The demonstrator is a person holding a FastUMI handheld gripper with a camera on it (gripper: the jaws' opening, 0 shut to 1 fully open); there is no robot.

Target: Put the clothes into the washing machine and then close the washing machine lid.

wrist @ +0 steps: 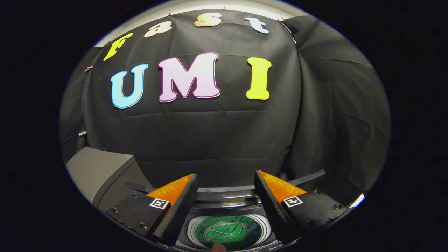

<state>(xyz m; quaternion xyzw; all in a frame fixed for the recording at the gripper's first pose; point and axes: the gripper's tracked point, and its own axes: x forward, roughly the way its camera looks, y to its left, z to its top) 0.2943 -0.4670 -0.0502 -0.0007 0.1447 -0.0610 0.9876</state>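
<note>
My gripper [225,182] is open, its two fingers spread wide with nothing between them. Below and between the fingers I look down into the round drum of a top-loading washing machine [224,203]. A green garment [227,231] lies inside the drum. The machine's rear rim curves just ahead of the fingertips. The grey lid [96,168] stands raised to the left of the left finger.
The black cloth wall of the booth rises right behind the machine and wraps around on the right. A small part of a fingertip of a hand [218,247] shows at the drum's near edge.
</note>
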